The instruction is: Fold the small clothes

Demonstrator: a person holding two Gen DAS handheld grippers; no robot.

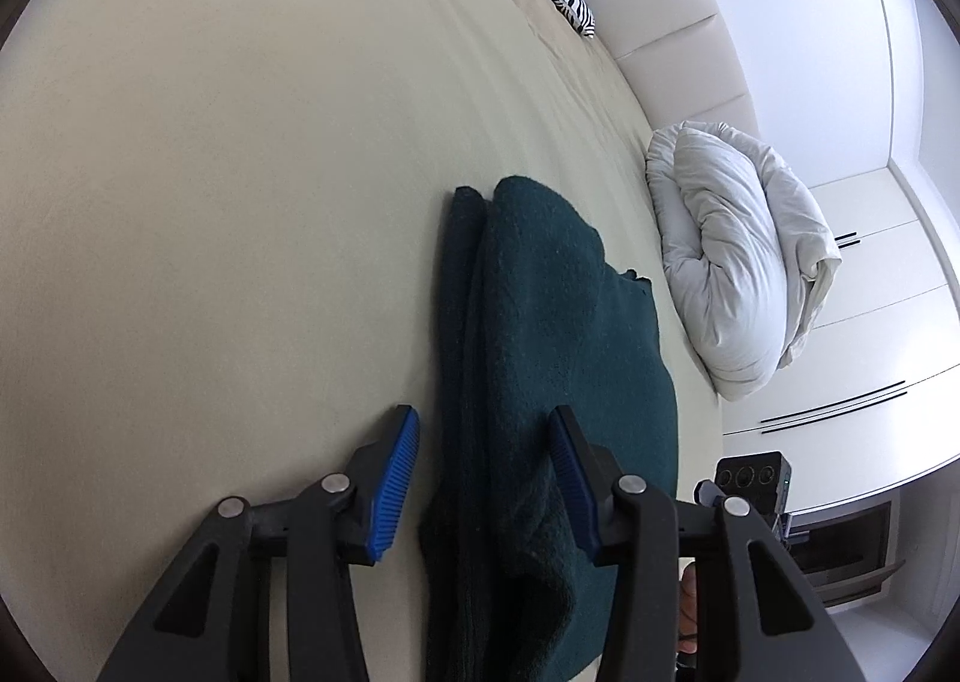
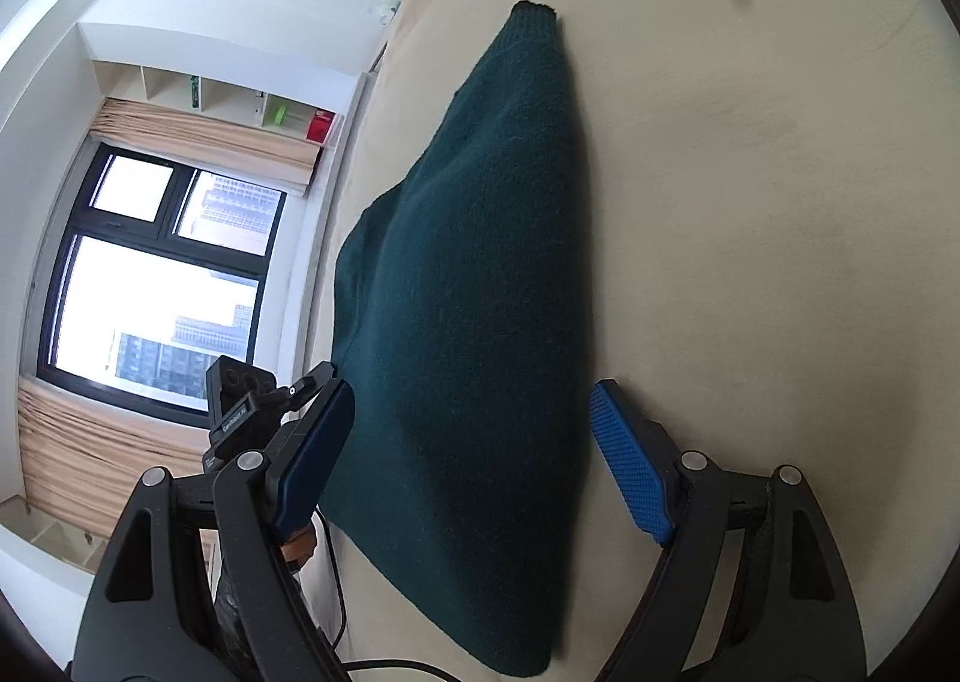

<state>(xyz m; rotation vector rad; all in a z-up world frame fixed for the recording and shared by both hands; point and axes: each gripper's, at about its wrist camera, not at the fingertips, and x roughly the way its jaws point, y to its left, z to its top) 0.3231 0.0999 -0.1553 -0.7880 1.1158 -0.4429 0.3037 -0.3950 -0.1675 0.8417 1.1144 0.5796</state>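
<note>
Your left gripper point(image 1: 483, 478) and right gripper point(image 2: 471, 460) both gape, 2 fingers astride the folded green sweater point(image 1: 540, 358) on the bed point(image 1: 240, 202).

From the left wrist we look close along the bed point(image 1: 210, 172) toward its headboard point(image 1: 660, 9). From the right wrist we face the window point(image 2: 156, 286) side. Both views share the green garment point(image 1: 558, 358) near the bed's edge.

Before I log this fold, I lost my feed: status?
Left gripper open, right gripper open, both empty. Green knit garment folded lengthwise, flat on beige bedsheet. White duvet off to the side, nothing obstructing.
</note>
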